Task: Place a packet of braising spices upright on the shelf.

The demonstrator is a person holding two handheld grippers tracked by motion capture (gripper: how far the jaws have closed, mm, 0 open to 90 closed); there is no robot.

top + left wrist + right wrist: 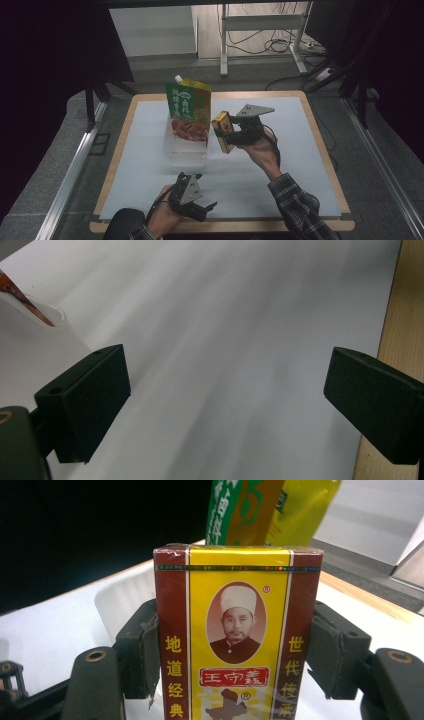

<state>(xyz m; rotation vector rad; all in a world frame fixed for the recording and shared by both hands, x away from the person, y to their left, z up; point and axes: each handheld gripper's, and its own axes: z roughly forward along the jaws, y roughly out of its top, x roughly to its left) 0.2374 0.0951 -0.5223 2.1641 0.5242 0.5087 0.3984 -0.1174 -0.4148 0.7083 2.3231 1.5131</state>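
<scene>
The right gripper [226, 131] clamps the yellow box [236, 635], carrying it toward the clear bin [186, 147]; next, lower it in beside the pouch [189, 111]

The right tool [235, 655] clamps a yellow and maroon box [237, 630] by its two narrow sides, one black jaw pressed against each. The box stands upright, its printed face toward the camera. Behind its top edge rises a green and yellow pouch [260, 510]. A clear tub [120, 600] sits behind the box on the white counter [45, 635], whose wooden far edge runs beyond.
</scene>
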